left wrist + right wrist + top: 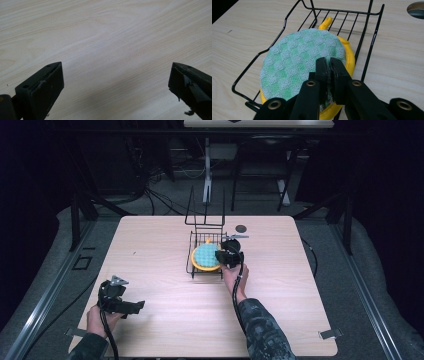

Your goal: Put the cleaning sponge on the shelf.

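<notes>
A pale wood tabletop (165,245) carries everything, and a black wire rack (204,251) sits a little behind its centre, its tall back frame rising toward the far edge. Inside the rack lies a round pad (299,65) with a green-and-white checked cloth face and a yellow rim, its yellow loop pointing toward the rack's far wires; in the right gripper view the pad rests tilted, one side up against the rack's side rail and the near side down by the rack's front. The right gripper (329,66) reaches in from the near right side of the rack, its jaws pressed together on the pad's near edge, pinching the checked cloth between them, with the rack's right-hand wires just beside the jaws. A small dark round disc (241,228) lies on the tabletop just past the rack toward the far edge. The left gripper (116,82) is held near the tabletop's near left corner, well apart from the rack, its jaws spread wide over bare wood with nothing between them.
</notes>
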The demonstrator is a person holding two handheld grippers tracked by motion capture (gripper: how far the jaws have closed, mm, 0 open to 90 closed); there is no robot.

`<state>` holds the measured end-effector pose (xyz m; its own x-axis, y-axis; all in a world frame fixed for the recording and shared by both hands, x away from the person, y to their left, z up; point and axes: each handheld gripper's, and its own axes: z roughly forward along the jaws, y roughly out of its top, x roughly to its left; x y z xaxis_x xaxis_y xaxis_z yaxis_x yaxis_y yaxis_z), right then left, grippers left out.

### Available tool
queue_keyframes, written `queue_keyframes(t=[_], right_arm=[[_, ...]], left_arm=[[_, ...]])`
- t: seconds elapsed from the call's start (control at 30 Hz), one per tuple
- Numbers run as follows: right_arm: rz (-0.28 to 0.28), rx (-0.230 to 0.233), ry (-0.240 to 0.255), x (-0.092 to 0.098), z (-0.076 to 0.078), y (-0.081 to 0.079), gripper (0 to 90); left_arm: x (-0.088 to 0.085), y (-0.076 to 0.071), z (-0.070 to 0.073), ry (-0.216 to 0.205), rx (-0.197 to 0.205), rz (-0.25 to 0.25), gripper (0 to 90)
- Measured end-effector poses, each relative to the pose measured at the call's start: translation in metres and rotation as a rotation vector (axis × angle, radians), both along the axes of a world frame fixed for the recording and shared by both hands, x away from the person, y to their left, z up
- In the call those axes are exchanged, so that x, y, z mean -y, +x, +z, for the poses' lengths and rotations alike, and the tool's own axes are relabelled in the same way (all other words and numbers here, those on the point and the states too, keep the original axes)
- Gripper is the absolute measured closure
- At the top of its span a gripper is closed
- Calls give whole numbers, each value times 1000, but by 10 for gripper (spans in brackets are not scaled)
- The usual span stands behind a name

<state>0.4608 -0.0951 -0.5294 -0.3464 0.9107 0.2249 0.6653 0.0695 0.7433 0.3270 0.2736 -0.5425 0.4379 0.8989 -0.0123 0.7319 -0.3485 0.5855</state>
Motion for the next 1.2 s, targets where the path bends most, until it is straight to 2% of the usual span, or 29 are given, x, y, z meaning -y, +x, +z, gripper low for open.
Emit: queue_keyframes(t=[0.17, 0.2, 0.73, 0.87, 0.97, 1.1, 1.2], right_arm=[[25, -10, 14, -3, 1, -1, 846], [28, -8, -2, -5, 1, -2, 846], [12, -10, -34, -1, 4, -3, 826], [12, -10, -40, -1, 7, -5, 722], [15, -18, -45, 1, 10, -7, 566], [42, -17, -23, 5, 16, -13, 456], [72, -24, -28, 7, 22, -20, 372]], left_arm=[[0, 0, 0, 2, -3, -5, 0], [0, 0, 0, 1, -4, -5, 0], [1, 0, 1, -1, -1, -8, 0], [1, 0, 1, 0, 0, -6, 0], [1, 0, 2, 3, 3, -10, 0], [1, -1, 1, -2, 3, -2, 0], [1, -2, 2, -4, 4, 3, 0]])
